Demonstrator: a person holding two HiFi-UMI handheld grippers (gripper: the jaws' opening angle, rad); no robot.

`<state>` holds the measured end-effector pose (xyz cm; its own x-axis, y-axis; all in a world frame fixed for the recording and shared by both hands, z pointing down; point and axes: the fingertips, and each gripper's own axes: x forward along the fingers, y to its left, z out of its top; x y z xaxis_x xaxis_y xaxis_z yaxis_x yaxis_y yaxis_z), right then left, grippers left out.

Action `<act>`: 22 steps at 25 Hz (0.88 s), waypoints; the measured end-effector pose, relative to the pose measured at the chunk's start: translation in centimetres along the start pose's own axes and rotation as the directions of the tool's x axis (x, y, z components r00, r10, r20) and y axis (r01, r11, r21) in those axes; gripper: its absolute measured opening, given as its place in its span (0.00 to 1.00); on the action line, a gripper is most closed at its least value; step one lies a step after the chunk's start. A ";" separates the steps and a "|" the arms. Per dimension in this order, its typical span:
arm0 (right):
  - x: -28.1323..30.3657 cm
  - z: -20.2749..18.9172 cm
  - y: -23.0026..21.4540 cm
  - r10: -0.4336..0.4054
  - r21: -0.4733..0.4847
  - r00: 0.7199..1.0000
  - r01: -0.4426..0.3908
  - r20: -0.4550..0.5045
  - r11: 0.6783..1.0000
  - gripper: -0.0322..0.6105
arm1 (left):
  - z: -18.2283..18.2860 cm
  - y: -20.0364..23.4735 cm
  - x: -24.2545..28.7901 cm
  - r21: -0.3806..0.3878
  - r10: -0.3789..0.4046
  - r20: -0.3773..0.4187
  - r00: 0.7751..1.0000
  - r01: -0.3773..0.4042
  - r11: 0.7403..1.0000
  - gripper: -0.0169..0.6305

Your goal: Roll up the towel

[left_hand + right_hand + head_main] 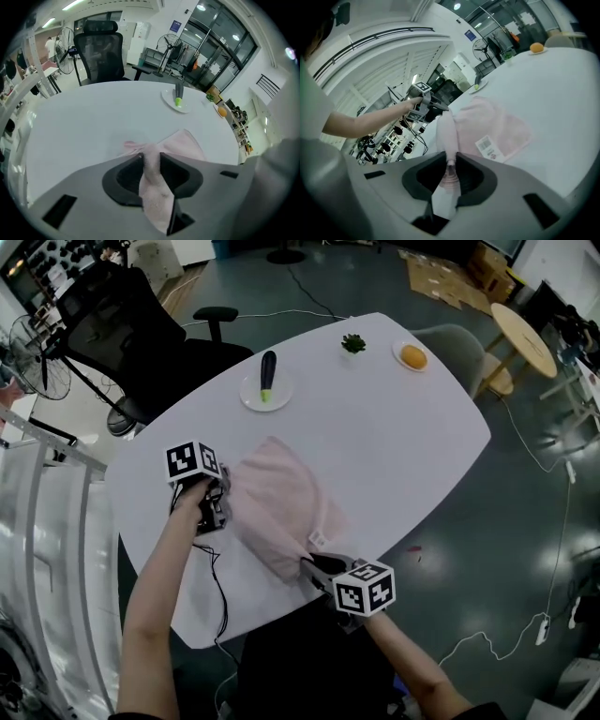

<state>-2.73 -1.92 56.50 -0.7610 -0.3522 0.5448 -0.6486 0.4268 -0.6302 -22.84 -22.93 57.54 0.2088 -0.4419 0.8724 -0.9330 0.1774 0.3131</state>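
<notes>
A pale pink towel (281, 512) lies bunched on the white table (394, 446), with its near edge lifted in a fold between my two grippers. My left gripper (223, 491) holds the towel's left end. In the left gripper view the cloth (185, 145) fills the gap of the left gripper (151, 157). My right gripper (309, 565) holds the near right end, beside a white label (318, 540). In the right gripper view the towel (487, 124) runs up from the right gripper (451, 161) toward the other hand.
At the table's far side are a white plate with a dark long vegetable (266, 390), a small green plant (353, 343) and an orange on a plate (412, 356). A black office chair (131, 324) stands at the far left. A black cable (217, 587) trails off the near edge.
</notes>
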 end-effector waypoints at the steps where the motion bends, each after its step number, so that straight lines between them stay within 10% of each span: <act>1: -0.1 0.1 -0.7 -0.015 0.002 1.000 0.015 0.001 1.000 0.16 | 0.0 -0.3 0.5 0.001 0.011 0.000 1.000 -0.011 1.000 0.22; 11: 0.4 -1.3 -5.9 -0.169 -0.013 0.982 0.169 -0.079 0.986 0.16 | -0.4 -1.6 3.7 0.037 0.061 0.012 0.998 -0.061 0.997 0.22; 19: -1.5 0.5 -5.3 -0.189 -0.224 0.982 0.181 -0.012 0.958 0.33 | 1.6 -4.4 -1.2 0.065 -0.191 0.081 0.978 0.186 0.980 0.49; 22: -2.9 1.9 -3.8 -0.175 -0.329 0.984 0.173 0.024 0.928 0.34 | 2.3 -2.8 -3.2 0.088 -0.174 0.109 0.979 0.165 0.982 0.46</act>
<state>1.89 -4.14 56.22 -0.6362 -0.4410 0.6331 -0.7300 0.6096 -0.3089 -21.59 -24.02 52.97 0.3349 -0.5589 0.7586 -0.9080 0.0237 0.4183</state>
